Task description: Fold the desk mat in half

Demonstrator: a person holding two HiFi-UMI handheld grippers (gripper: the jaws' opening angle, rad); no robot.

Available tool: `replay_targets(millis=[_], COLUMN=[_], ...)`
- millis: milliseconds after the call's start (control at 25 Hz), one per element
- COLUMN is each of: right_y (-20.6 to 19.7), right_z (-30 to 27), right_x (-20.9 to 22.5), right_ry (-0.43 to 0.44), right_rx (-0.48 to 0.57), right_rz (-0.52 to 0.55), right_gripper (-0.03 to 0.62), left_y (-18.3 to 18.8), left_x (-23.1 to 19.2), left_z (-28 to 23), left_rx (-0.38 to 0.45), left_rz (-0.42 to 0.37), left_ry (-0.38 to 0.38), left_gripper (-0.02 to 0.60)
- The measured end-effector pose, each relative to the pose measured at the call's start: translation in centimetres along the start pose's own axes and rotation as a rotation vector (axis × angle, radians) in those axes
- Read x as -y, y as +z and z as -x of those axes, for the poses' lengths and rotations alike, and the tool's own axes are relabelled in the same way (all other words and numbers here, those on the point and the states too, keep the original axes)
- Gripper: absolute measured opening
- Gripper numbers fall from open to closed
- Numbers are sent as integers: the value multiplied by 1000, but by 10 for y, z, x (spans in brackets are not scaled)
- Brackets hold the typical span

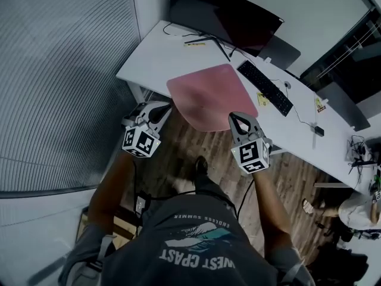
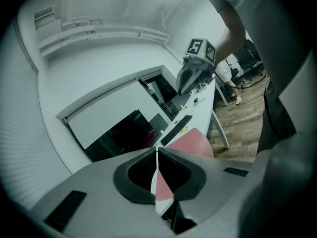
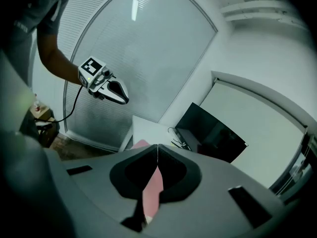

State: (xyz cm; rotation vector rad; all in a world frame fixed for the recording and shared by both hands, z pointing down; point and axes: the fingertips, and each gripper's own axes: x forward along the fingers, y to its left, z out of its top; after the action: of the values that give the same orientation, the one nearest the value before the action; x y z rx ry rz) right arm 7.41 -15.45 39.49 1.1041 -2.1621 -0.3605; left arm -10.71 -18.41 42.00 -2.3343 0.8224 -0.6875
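A pink desk mat lies flat on the white desk, and its near edge hangs a little over the desk's front. My left gripper is shut, its tip just off the mat's near left corner. My right gripper is shut too, its tip over the mat's near right edge. In the left gripper view the jaws meet with the mat beyond them. In the right gripper view the jaws also meet, with the mat showing behind. Neither view shows anything pinched.
A dark monitor stands at the back of the desk, with a black keyboard to the right of the mat and cables behind it. A ribbed glass wall is on the left. Wood floor lies below. A seated person is at the far right.
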Motion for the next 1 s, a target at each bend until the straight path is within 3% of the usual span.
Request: replay_targets(millis=[360,720,1000], right_y=[-82,-156,-201], right_z=[-41,-78,-101], right_x=[-12,-41,-67], right_ry=[44,125,197], right_rx=[-87,-155,-192], right_rz=[236,408,552], right_gripper=[28,34,114], left_y=[-59,-132,-178], left_x=[40,80,113], left_z=[-49,-88,-108], left_rx=[-131,-229,-297], left_rz=[-53,24,45], left_ry=[-54,-113,-150], left_gripper=[28,29,32])
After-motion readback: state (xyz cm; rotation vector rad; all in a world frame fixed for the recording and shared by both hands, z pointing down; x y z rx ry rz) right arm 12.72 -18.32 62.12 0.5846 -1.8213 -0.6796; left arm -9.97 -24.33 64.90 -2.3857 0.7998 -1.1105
